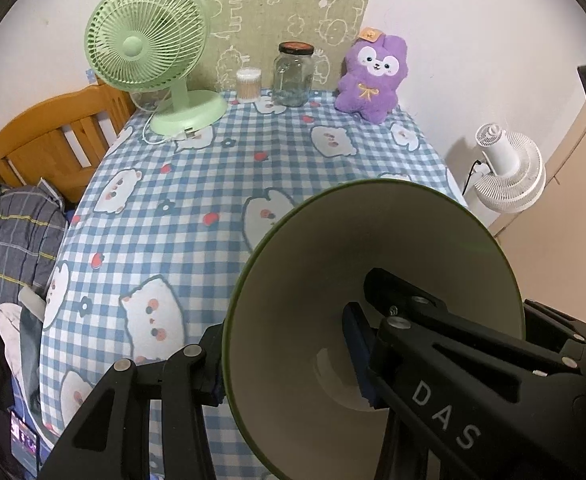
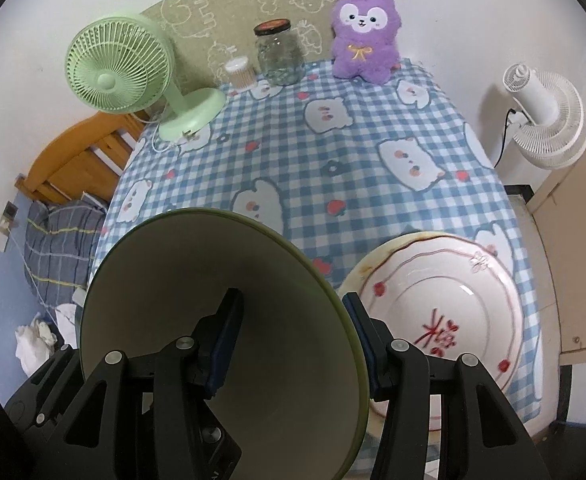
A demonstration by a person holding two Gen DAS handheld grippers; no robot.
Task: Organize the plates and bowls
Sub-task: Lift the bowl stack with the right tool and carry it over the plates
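A wide bowl (image 1: pixel 373 248), green outside and cream inside, hangs tilted above the checked tablecloth. My left gripper (image 1: pixel 285 344) is shut on its left wall, one finger inside and one outside. In the right wrist view the same bowl (image 2: pixel 181 272) fills the lower left, and my right gripper (image 2: pixel 291 312) is shut on its right wall, again with one finger on each side. A white plate (image 2: pixel 433 304) with red markings lies flat on the table at the front right, just beside the right gripper's outer finger.
At the back of the table (image 1: pixel 197 184) stand a green desk fan (image 1: pixel 149 52), a cotton-swab tub (image 1: pixel 248 84), a glass jar (image 1: pixel 293 74) and a purple plush toy (image 1: pixel 373 76). A wooden bed frame (image 1: pixel 49 140) is on the left, a white floor fan (image 1: pixel 509 168) on the right.
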